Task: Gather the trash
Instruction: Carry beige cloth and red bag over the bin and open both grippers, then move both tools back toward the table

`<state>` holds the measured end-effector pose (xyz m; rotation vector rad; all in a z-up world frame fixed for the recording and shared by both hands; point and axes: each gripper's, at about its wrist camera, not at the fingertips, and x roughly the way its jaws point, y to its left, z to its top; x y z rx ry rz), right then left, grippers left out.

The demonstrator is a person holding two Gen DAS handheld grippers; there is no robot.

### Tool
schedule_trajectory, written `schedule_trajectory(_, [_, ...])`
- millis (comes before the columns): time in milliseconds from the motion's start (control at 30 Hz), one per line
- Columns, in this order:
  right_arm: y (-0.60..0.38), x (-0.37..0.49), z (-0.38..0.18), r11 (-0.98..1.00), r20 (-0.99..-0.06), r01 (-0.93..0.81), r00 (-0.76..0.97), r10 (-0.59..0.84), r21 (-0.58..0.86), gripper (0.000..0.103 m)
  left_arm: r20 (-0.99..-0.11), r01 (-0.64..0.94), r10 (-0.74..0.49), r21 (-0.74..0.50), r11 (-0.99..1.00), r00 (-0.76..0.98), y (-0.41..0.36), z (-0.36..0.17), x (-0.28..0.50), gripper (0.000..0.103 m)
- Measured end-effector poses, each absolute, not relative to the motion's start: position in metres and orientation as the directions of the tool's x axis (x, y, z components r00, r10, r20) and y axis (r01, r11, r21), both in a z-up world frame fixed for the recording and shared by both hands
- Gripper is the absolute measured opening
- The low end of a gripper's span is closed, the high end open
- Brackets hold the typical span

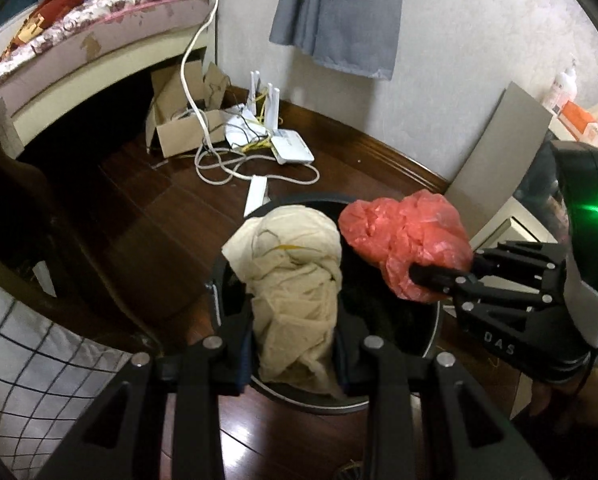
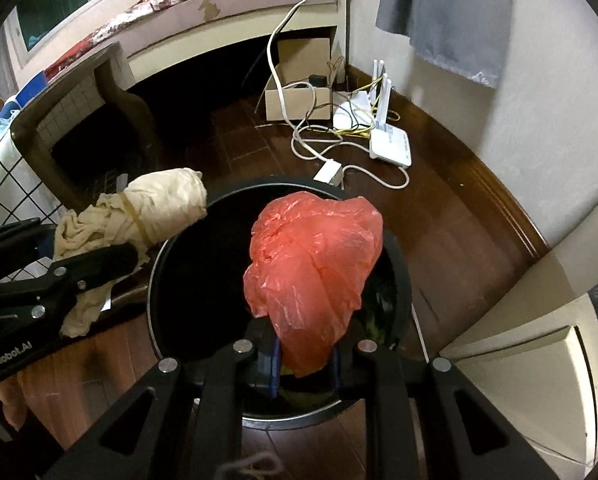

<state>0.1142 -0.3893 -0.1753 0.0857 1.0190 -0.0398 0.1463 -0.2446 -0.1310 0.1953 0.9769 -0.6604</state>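
Fingers point(image 1: 295, 364) pinching beige cloth point(image 1: 295, 280), over bin point(image 1: 431, 344)

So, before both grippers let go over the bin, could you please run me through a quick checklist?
1. Left gripper holds the beige cloth bundle: ok, the bundle sits between its fingers.
2. Right gripper holds the red plastic bag: ok.
3. Red bag over the black bin opening: ok.
4. Beige bundle fully over the opening: not ok in the right wrist view, where it hangs at the bin's left rim.
5. Room inside the bin: cannot tell, the interior is dark.
6. White cables clear of the bin: ok, they lie on the floor behind it.
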Motion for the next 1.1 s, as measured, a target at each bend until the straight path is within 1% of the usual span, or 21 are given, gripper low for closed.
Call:
schedule_trajectory(33, [-0.390, 0.116, -0.178, 0.996, -0.855, 0.070, 0.519, 0.013, 0.058, 0.019, -0.820, 0.598, -0.442, -0.157, 0.786, 0.365, -0.245, -0.135, 0.149, 0.043])
schedule_trajectory(67, [-0.390, 0.117, -0.180, 0.996, -0.857, 0.063, 0.514, 0.025, 0.066, 0.020, -0.823, 0.594, -0.448, -0.175, 0.785, 0.349, -0.244, -0.138, 0.150, 0.054])
schedule_trajectory(100, [-0.391, 0.120, -0.184, 0.996, -0.862, 0.060, 0.507, 0.024, 0.064, 0.032, -0.831, 0.578, -0.434, -0.175, 0.797, 0.348, -0.244, -0.142, 0.152, 0.086])
schedule_trajectory(133, [-0.392, 0.123, -0.192, 0.996, -0.873, 0.082, 0.487, -0.019, 0.024, 0.072, -0.834, 0.562, -0.413, -0.156, 0.812, 0.365, -0.244, -0.144, 0.154, 0.102])
schedule_trajectory(167, [-0.396, 0.125, -0.199, 0.994, -0.886, 0.106, 0.461, -0.054, -0.006, 0.093, -0.834, 0.541, -0.390, -0.135, 0.830, 0.391, -0.240, -0.144, 0.154, 0.102])
schedule_trajectory(200, [-0.399, 0.125, -0.202, 0.993, -0.888, 0.120, 0.454, -0.070, -0.016, 0.102, -0.836, 0.528, -0.380, -0.131, 0.839, 0.397, -0.236, -0.144, 0.155, 0.102])
schedule_trajectory(333, [-0.413, 0.120, -0.202, 0.982, -0.888, 0.185, 0.445, -0.115, -0.034, 0.102, -0.833, 0.478, -0.325, -0.084, 0.874, 0.448, -0.220, -0.142, 0.154, 0.102])
schedule_trajectory(467, [-0.416, 0.118, -0.197, 0.977, -0.885, 0.210, 0.445, -0.138, -0.047, 0.102, -0.831, 0.449, -0.307, -0.078, 0.890, 0.464, -0.208, -0.137, 0.152, 0.102])
schedule_trajectory(667, [-0.401, 0.109, -0.180, 0.979, -0.867, 0.201, 0.481, -0.130, -0.036, 0.102, -0.806, 0.437, -0.297, -0.053, 0.898, 0.511, -0.193, -0.113, 0.138, 0.102])
schedule_trajectory(1100, [-0.350, 0.094, -0.126, 0.991, -0.793, 0.131, 0.602, -0.096, -0.020, 0.102, -0.744, 0.357, -0.275, -0.053, 0.933, 0.609, -0.147, -0.071, 0.121, 0.102])
